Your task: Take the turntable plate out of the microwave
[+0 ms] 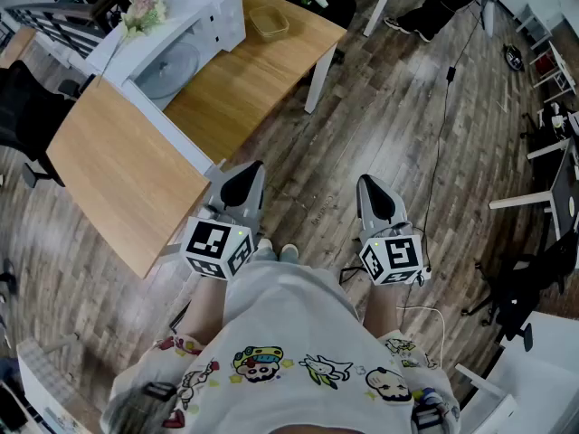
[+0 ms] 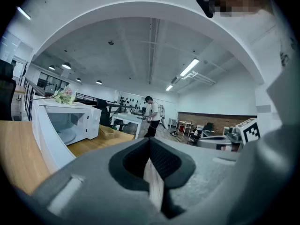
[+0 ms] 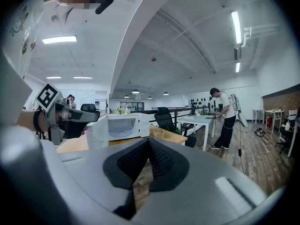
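Worktop: we look down on a long, pale wooden worktop that runs from near left to far right, on white legs.
Microwave: a white microwave sits at the far left end of the worktop with its door swung wide open, and a small bunch of flowers rests on top.
Turntable plate: we can see the turntable plate lying flat inside the microwave's cavity, untouched.
Basket: a shallow basket stands on the worktop just to the right of the microwave.
Floor: we stand on a dark wood-plank floor, and a black cable trails across it to our right.
Room: it is an open office with strip lights on the ceiling; a black chair stands left of the worktop, and a person stands at a white table far across the room.
Left gripper: we hold the left gripper near our body, well short of the microwave, with its jaws pressed together on nothing.
Right gripper: the right gripper is over bare floor, with its jaws also pressed together and empty.
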{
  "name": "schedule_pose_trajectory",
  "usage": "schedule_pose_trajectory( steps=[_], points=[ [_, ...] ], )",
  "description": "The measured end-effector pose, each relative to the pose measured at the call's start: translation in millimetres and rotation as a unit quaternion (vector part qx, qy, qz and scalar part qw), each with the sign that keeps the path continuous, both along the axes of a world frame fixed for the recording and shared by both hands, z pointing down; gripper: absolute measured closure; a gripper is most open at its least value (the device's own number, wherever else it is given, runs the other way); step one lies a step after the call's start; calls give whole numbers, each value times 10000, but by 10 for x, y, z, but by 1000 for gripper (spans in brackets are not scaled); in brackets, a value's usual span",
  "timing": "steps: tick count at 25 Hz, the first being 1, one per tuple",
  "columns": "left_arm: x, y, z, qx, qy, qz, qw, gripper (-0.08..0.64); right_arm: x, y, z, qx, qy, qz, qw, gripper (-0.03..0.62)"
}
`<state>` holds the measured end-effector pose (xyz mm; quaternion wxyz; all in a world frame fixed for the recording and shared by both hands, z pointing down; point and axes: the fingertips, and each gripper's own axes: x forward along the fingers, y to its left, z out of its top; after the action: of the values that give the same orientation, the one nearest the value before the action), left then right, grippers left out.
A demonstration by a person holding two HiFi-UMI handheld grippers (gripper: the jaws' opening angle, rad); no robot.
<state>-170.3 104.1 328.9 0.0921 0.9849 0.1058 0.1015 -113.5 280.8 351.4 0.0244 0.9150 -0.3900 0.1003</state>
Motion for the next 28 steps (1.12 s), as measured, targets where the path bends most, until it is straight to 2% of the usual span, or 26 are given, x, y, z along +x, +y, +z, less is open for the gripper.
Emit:
schedule_pose_trajectory(
  steps=[6, 10, 13, 19, 24, 28],
  points=[
    [-3, 127, 12, 5, 17, -96, 10000, 560, 20, 179, -50, 141, 40, 110, 9998, 586],
    [-65, 200, 11, -46, 84, -203, 9997, 558, -68, 227, -21, 274, -9, -47, 9996, 581],
    [-117, 253, 26, -56, 126, -258, 9996, 527, -163, 255, 23, 376, -74, -201, 9991, 564],
    [-122, 291, 106, -63, 13, -338, 9994, 481, -224, 384, 164, 522, -316, -176, 9980, 525],
    [14, 275, 192, -131, -54, -371, 9992, 465, -94, 418, 276, 567, -487, -120, 9971, 505],
    [286, 195, 249, -174, -80, -381, 9991, 454, 158, 331, 322, 539, -570, -126, 9968, 498]
  ],
)
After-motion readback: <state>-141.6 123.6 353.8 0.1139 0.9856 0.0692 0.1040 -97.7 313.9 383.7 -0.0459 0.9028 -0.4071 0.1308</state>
